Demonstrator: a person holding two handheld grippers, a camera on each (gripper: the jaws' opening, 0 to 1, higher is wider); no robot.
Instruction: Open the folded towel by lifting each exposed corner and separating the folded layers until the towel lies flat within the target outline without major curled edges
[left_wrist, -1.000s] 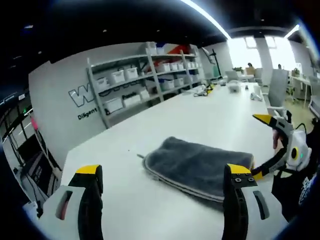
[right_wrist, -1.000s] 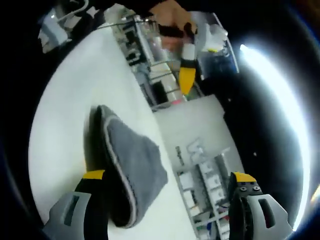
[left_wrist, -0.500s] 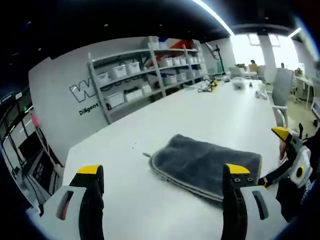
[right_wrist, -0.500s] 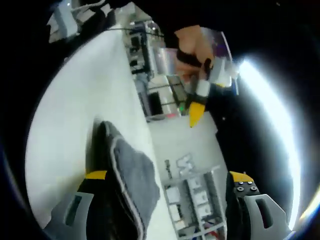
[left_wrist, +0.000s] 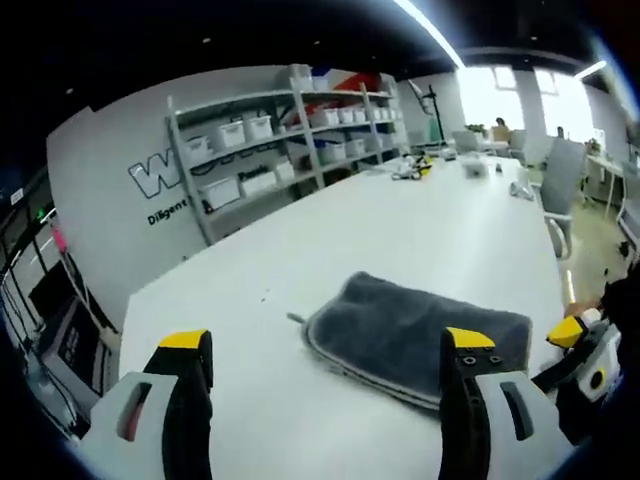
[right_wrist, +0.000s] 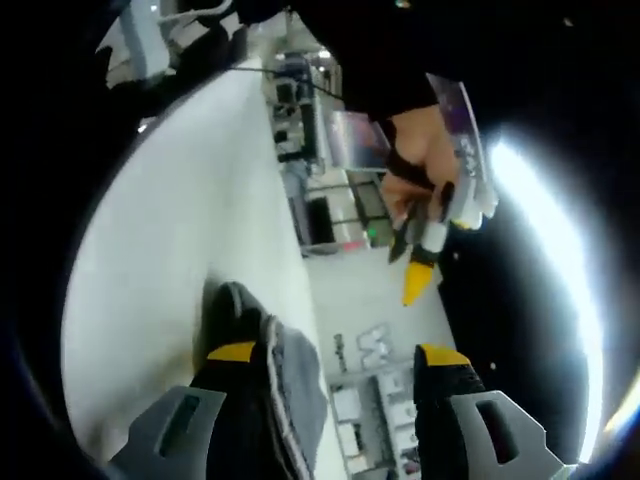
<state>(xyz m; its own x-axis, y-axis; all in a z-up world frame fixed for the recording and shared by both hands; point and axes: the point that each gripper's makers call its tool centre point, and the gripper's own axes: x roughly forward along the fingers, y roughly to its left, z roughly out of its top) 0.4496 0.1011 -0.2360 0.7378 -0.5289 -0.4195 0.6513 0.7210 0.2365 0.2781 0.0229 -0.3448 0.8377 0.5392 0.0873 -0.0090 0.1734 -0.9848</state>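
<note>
A folded grey towel (left_wrist: 410, 335) with a light stitched edge lies on the white table (left_wrist: 400, 230). My left gripper (left_wrist: 325, 345) hovers above the table in front of it, jaws wide open and holding nothing. The right gripper's yellow tip (left_wrist: 572, 332) pokes in low at the right, beside the towel's right end. In the right gripper view the towel (right_wrist: 295, 375) lies close under my right gripper (right_wrist: 337, 353), whose jaws stand open with a narrower gap; the left jaw overlaps the towel's edge. A hand holds the left gripper (right_wrist: 420, 275) beyond it.
Shelving with white bins (left_wrist: 290, 140) lines the wall behind the table. Small items (left_wrist: 410, 170) lie at the table's far end, and a chair (left_wrist: 555, 180) stands at the right. The table (right_wrist: 170, 230) stretches bare to the towel's left.
My right gripper's jaws have drawn closer together and moved nearer the towel. In the left gripper view the right gripper has sunk lower at the right edge.
</note>
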